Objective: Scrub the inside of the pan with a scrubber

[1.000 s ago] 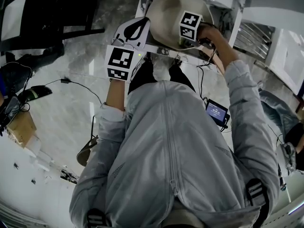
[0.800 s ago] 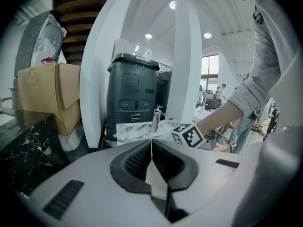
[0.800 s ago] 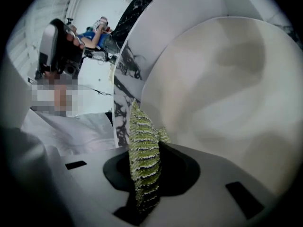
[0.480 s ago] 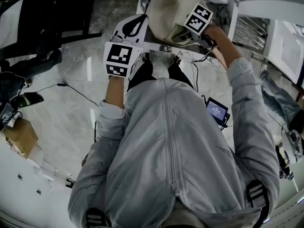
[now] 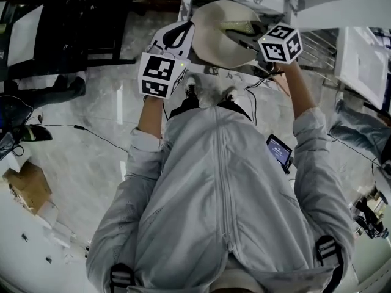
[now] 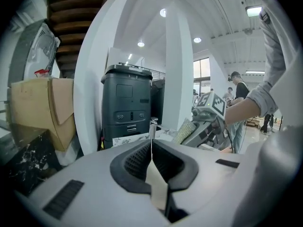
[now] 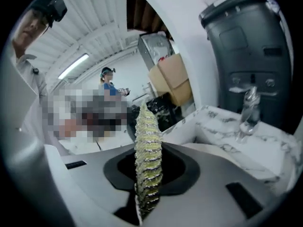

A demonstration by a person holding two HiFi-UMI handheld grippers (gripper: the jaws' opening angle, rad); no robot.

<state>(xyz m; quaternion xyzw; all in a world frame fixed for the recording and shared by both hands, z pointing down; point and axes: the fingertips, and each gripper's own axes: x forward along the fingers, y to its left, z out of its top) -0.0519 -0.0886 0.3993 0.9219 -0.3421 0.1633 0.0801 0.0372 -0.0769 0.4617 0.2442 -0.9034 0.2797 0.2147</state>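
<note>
Pan point(image 5: 214, 35) held tilted over the worktop point(image 7: 246, 141); scrubbing under way.
Left tongs point(image 6: 151, 162) closed on the pan's rim. Right tongs point(image 7: 147, 183), clamping the scrubber point(image 7: 147, 145), have moved from the pan's centre to its right edge, so one stroke appears complete.

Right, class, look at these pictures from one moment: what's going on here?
A person stands at a marble counter with a gripper in each hand. The left gripper is shut on the edge of a beige pan, holding it. The right gripper is shut on a yellow-green scrubber, which in the head view sits over the pan's inside. Whether it is touching the surface cannot be told.
</note>
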